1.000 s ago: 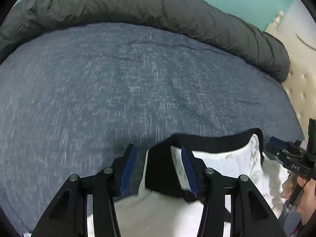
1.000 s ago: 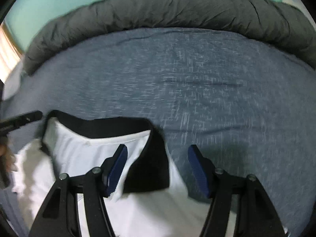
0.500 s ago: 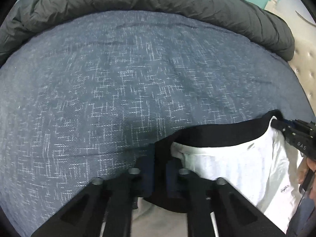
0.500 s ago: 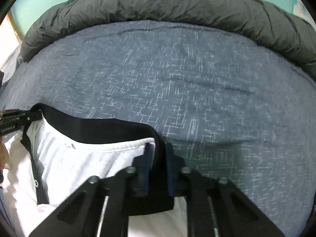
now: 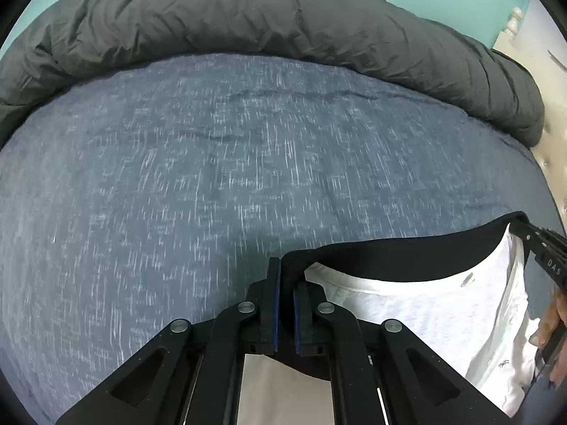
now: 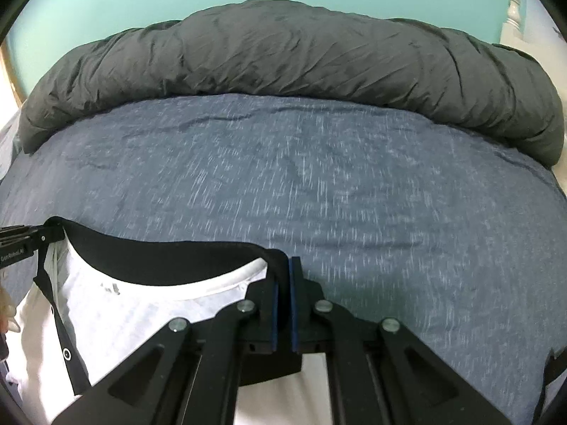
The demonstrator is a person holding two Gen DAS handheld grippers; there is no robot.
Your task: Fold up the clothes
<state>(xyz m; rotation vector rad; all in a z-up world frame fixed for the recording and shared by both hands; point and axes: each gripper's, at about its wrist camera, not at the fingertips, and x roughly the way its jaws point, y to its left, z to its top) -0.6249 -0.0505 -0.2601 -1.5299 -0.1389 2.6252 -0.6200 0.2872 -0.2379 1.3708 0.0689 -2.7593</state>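
Observation:
A white shirt (image 5: 436,311) (image 6: 134,315) with a black collar (image 5: 389,258) (image 6: 170,258) and a black button placket lies on the blue bed cover (image 5: 212,184) (image 6: 354,194). My left gripper (image 5: 286,276) is shut on the left end of the collar. My right gripper (image 6: 282,276) is shut on the collar's right end. The collar band is stretched between them. Each gripper shows at the other view's edge: the right one (image 5: 545,248), the left one (image 6: 21,239). The lower shirt is hidden under the grippers.
A rolled dark grey duvet (image 5: 248,24) (image 6: 283,67) lies across the far side of the bed, against a teal wall. A cream tufted headboard (image 5: 553,148) with a post stands at the right. A person's fingers (image 5: 556,311) hold the right gripper's handle.
Both grippers went from open around the collar ends to shut on them. They then moved away from the duvet, drawing the collar taut, and more of the duvet and wall came into view.

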